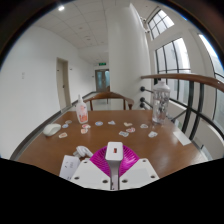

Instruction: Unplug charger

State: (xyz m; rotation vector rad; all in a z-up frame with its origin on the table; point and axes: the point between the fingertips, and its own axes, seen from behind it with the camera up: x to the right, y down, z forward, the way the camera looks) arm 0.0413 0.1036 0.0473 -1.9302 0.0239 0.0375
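Charger block, small, magenta-and-white, stands just ahead of the gripper, at 12 o'clock from its fingertips, on a round brown wooden table. Finger spacing cannot be told. A white cup stands beyond at 11 o'clock.

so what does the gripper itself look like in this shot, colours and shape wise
Two pale, whitish fingers taper forward towards each other, each with a magenta pad on its inner face. The gripper shows no cable, marking or sleeve here. Between the tips sits a white charger with a magenta face, on the round wooden table.
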